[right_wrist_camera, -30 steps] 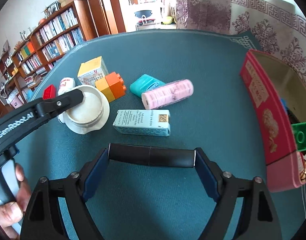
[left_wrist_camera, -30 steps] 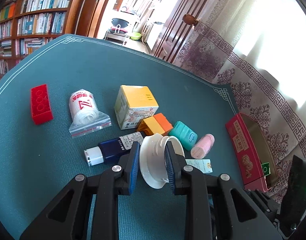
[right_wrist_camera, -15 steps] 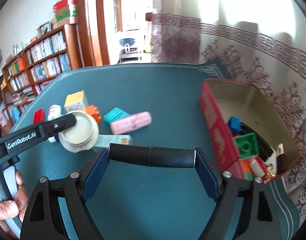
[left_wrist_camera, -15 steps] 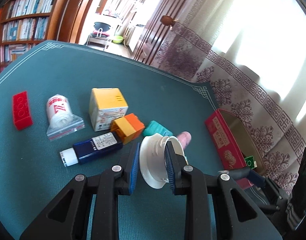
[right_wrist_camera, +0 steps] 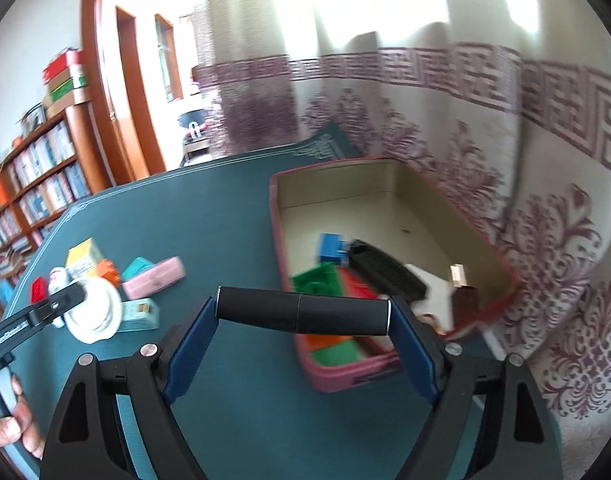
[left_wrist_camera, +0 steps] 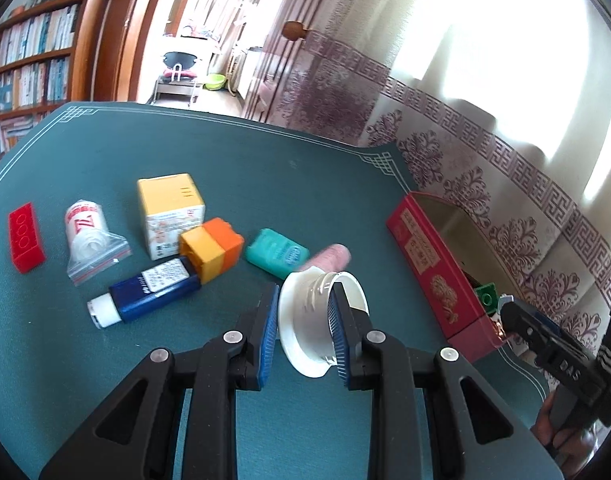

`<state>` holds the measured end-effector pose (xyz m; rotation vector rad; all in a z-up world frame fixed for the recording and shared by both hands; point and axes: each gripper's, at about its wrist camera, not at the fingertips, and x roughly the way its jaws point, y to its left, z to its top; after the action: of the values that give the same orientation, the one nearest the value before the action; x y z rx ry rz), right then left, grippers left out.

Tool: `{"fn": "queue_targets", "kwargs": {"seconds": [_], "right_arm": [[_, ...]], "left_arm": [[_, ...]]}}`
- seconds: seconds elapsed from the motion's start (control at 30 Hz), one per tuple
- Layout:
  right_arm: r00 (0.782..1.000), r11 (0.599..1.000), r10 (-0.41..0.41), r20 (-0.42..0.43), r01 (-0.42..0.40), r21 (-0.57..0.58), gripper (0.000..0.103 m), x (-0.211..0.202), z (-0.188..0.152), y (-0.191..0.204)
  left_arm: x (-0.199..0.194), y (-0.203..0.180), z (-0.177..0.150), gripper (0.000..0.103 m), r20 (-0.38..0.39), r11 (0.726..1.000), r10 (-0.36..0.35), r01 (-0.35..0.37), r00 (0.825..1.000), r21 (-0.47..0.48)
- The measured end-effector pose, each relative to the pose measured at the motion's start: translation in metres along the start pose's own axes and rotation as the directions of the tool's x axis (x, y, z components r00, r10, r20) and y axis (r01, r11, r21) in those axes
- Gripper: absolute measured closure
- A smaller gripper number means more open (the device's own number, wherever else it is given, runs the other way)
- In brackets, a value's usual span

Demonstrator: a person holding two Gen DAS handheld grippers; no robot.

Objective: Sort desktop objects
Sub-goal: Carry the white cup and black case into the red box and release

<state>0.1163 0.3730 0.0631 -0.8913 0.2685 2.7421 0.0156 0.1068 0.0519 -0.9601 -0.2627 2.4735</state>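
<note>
A: Left wrist view first. What is the left gripper (left_wrist_camera: 303,330) doing?

B: Its jaws are narrow, clamped on a white lid (left_wrist_camera: 319,322), one pad on the outside and one inside the threaded rim. The lid is off the mat (left_wrist_camera: 105,152), in the air above the clutter.

A: And what lies below?

B: A red brick (left_wrist_camera: 24,237), a bagged roll (left_wrist_camera: 87,236), a yellow box (left_wrist_camera: 171,212), a yellow-orange block (left_wrist_camera: 211,249), a blue tube (left_wrist_camera: 149,296), a teal pack (left_wrist_camera: 277,254) and a pink roll (left_wrist_camera: 331,254), all loose on the mat. The red box (left_wrist_camera: 437,276) stands well to the right.

A: Now the right wrist view.

B: The right gripper (right_wrist_camera: 303,314) holds a black cylinder (right_wrist_camera: 303,314) crosswise, jaws fairly wide, gripping it by the ends. It hangs near the front edge of the red box (right_wrist_camera: 337,376), which already holds green, blue and orange blocks (right_wrist_camera: 317,280) and a black comb-like piece (right_wrist_camera: 385,274). The view is blurred, so the smaller contents are unclear.

A: Which step is this, then?

B: I judge both hands are carrying finds to the box; several items remain, so sorting is roughly midway.

A: The next move?

B: Probably bring the cylinder over the open back half, where the floor is bare, and part the jaws. The lid has farther to travel across the mat, and must clear the near wall before release.
</note>
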Motion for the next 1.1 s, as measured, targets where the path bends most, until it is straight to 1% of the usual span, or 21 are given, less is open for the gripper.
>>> {"fn": "queue_targets", "kwargs": {"seconds": [0.17,0.33,0.4,0.5,0.57,0.67,0.8,0.93,1.03,1.07,1.1], "right_arm": [[0.999,0.999,-0.031,0.017,0.030,0.025,0.016,-0.002,0.005,-0.028],[0.999,0.999,-0.041,0.031,0.041,0.006,0.016,0.003,0.010,-0.045],[0.999,0.999,-0.044,0.020,0.044,0.011,0.016,0.009,0.009,-0.050],[1.000,0.999,-0.022,-0.017,0.022,0.044,0.016,0.022,0.009,-0.060],[1.000,0.998,-0.006,-0.018,0.007,0.067,0.016,0.023,0.011,-0.065],[1.000,0.998,-0.005,-0.005,0.005,0.065,0.016,0.023,0.013,-0.067],[1.000,0.997,-0.004,-0.007,0.005,0.076,0.016,0.023,0.013,-0.068],[1.000,0.996,0.012,-0.012,-0.011,0.094,0.016,0.024,0.013,-0.070],[1.000,0.994,0.025,-0.012,-0.024,0.109,0.016,0.025,0.013,-0.072],[1.000,0.994,0.027,-0.011,-0.026,0.108,0.015,0.025,0.013,-0.072],[1.000,0.994,0.029,-0.011,-0.027,0.106,0.014,0.025,0.012,-0.071]], "left_arm": [[0.001,-0.029,0.000,0.076,-0.020,0.998,-0.030,0.031,0.999,0.049],[0.010,-0.070,0.002,0.076,-0.051,0.992,-0.071,0.076,0.996,0.102],[0.013,-0.083,0.003,0.076,-0.062,0.989,-0.086,0.093,0.994,0.112],[0.019,-0.103,0.007,0.076,-0.081,0.985,-0.109,0.119,0.991,0.123],[0.022,-0.115,0.012,0.076,-0.087,0.982,-0.125,0.136,0.988,0.130],[0.027,-0.140,0.023,0.076,-0.084,0.975,-0.147,0.159,0.986,0.152],[0.036,-0.174,0.037,0.076,-0.064,0.965,-0.155,0.165,0.986,0.202],[0.052,-0.201,0.044,0.076,-0.069,0.958,-0.159,0.171,0.985,0.230],[0.067,-0.213,0.042,0.076,-0.106,0.954,-0.159,0.180,0.982,0.240],[0.072,-0.215,0.042,0.076,-0.120,0.952,-0.166,0.191,0.979,0.237],[0.078,-0.217,0.041,0.075,-0.150,0.950,-0.184,0.215,0.972,0.228]]}}
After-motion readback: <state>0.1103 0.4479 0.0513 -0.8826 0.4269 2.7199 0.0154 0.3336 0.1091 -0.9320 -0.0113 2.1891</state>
